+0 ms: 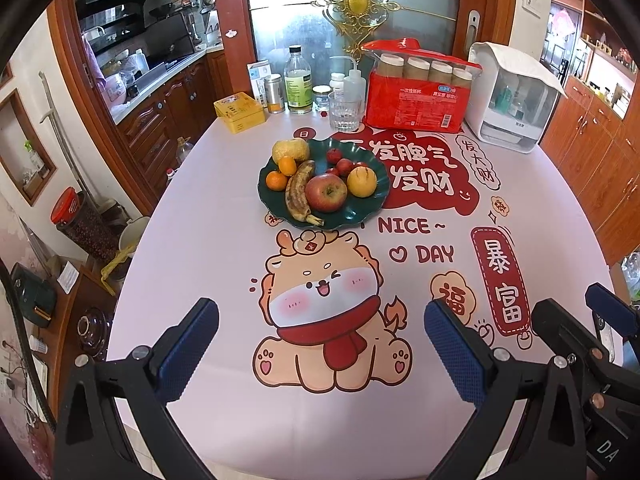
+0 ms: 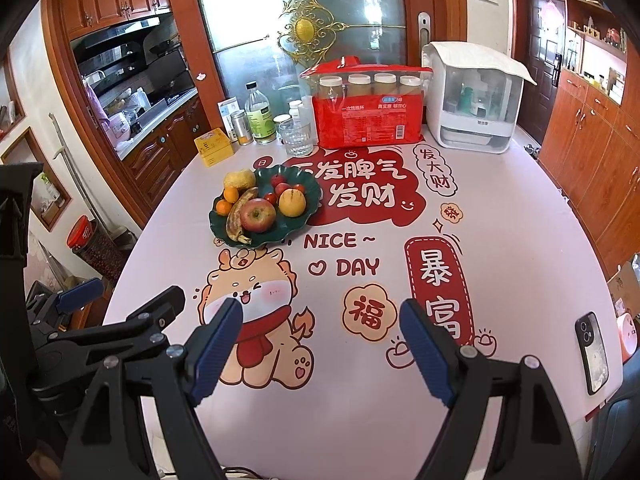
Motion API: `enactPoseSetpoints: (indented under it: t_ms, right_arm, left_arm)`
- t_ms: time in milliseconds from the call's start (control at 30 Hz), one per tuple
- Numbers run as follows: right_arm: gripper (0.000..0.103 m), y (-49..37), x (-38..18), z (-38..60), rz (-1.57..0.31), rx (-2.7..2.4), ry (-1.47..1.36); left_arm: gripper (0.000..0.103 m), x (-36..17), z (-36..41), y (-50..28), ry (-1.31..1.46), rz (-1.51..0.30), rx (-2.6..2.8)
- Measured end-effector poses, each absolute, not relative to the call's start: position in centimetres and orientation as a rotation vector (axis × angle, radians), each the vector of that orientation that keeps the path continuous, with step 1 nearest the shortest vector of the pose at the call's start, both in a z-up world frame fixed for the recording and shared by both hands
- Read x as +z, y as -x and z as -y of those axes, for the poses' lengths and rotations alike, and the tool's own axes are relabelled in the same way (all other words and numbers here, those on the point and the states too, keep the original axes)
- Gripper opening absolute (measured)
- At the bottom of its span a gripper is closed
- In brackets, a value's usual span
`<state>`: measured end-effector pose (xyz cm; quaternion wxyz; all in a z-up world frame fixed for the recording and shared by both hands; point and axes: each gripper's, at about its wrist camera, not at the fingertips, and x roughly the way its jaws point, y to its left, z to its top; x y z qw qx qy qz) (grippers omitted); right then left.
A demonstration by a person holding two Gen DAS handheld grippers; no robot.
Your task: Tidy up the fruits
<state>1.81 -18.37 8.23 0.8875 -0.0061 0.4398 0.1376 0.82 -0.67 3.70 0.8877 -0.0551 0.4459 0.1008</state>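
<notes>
Worktop: a round worktop (image 1: 208,248) under a pale pink printed cloth with a cartoon dog and red lettering; the near half carries no loose objects, which leaves both tools room to approach.
Back row: a red plastic pack of paper cups (image 1: 416,96), a white lidded countertop appliance (image 1: 516,100), a clear glass bottle with a green label (image 1: 298,82), a ribbed clear drinking glass (image 1: 344,112) and a flat yellow tin (image 1: 239,112) stand along the far edge, well apart from the fruit, likely pushed back to keep the middle free.
Plate: a dark green scalloped plate (image 1: 360,208) sits near the middle of the worktop and holds all the fruit in view; no fruit lies loose on the cloth.
Fruit, largest first: a spotted brown banana (image 1: 298,192) lies lengthwise beside a red apple (image 1: 326,192); a yellow round citrus (image 1: 362,182) touches the apple's right; a rough yellow fruit (image 1: 291,150) sits at the back rim; two small oranges (image 1: 277,180) rest at the left; small red fruits (image 1: 344,167) cluster behind.
Stage: fruit gathered on one plate fits either a finished tidy-up or a pile waiting to be sorted out; the pictures do not settle which.
Left gripper (image 1: 320,344): fingers spread wide, holding nothing, hovering over the near edge.
Right gripper (image 2: 320,344): fingers equally wide apart, empty, beside the left one.
Phone: a dark mobile phone (image 2: 592,356) lies at the right edge.
</notes>
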Motion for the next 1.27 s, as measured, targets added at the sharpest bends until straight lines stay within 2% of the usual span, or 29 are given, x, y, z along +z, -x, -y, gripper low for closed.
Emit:
enactPoseSetpoints:
  t_ms: [1267]
  right_arm:
    - [0.081,-1.98,8.2,18.53,-0.917,0.286,0.011]
  left_arm:
    - [0.102,3.85,0.7,-1.06,0.115,-0.931,0.209]
